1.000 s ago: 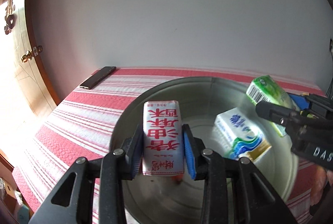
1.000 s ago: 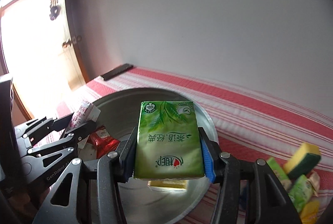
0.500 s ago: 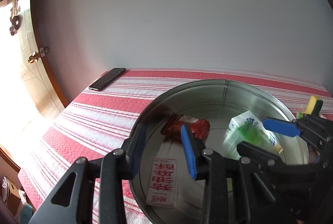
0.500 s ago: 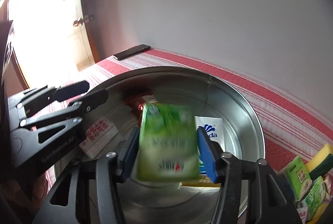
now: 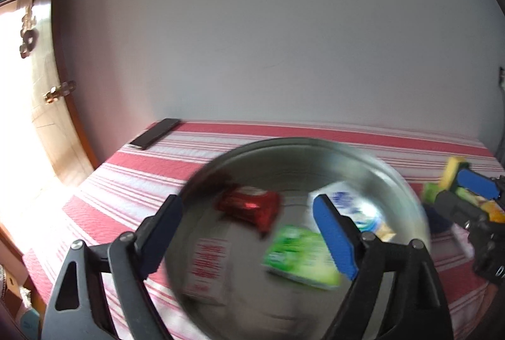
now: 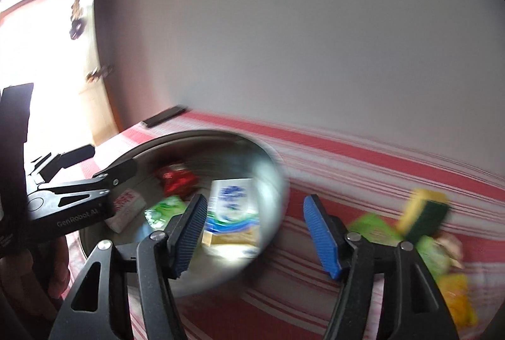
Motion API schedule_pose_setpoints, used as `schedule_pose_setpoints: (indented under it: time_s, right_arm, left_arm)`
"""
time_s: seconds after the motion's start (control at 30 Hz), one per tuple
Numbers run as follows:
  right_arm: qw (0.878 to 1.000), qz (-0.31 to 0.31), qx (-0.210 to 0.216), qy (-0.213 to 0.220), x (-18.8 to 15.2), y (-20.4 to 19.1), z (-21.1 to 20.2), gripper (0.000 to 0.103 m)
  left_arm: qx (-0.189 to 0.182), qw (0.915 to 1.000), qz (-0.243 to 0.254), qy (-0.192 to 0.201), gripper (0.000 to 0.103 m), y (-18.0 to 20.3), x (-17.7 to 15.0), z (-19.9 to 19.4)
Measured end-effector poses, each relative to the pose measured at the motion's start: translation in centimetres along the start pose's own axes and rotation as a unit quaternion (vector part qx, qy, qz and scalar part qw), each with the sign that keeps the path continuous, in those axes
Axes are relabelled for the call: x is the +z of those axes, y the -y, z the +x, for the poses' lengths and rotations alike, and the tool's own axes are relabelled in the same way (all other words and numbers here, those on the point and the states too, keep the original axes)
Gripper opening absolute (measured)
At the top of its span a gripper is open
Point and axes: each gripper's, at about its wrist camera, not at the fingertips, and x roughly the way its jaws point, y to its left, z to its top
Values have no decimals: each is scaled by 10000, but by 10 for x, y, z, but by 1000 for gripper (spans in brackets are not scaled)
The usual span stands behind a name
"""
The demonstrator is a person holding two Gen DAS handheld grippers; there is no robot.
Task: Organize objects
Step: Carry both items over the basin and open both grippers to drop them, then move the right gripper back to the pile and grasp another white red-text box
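both grippers, left point(image 5: 249, 239) and right point(image 6: 255, 232), gape wide and hold nothing; four packs lie in the basin point(image 5: 315, 150), green pack point(image 5: 300, 258) included.

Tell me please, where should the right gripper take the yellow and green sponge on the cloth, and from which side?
Probably from above, across the sponge at its two broad faces. It leans tilted on the green packets, so its upper end stands free. The right gripper is open and empty. Blur hides finer detail.
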Motion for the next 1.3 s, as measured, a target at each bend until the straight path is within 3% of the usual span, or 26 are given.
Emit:
schedule_pose_setpoints:
  time_s: [0.1, 0.3, 0.5, 0.63, 0.83, 1.07, 1.3]
  right_arm:
    - [9986, 143, -475, 165, -13, 30, -28, 71]
    - [9893, 748, -1253, 94, -46, 98, -69, 71]
    - [9844, 1153, -1329, -11, -66, 134, -81, 71]
    - [9905, 786, -1122, -111, -61, 116, -69, 71]
    - [9930, -242, -1019, -545, -55, 74, -38, 71]
    - [9789, -818, -1228, -1417, -62, 57, 6, 71]
    - [9633, -1182, -1669, -1741, -64, 51, 23, 61]
  left_arm:
    - [-282, 9995, 140, 72, 92, 33, -3, -13]
    - [-820, 9938, 743, 87, 95, 111, -15, -31]
    - [-919, 9900, 1072, -25, 97, 155, -24, -34]
    - [-691, 9925, 1012, 29, 100, 152, -20, -32]
    - [-377, 9976, 579, 18, 102, 121, -10, -22]
    - [-205, 9990, 390, 24, 102, 100, -11, -15]
    - [-240, 9987, 441, 9, 102, 102, -13, -14]
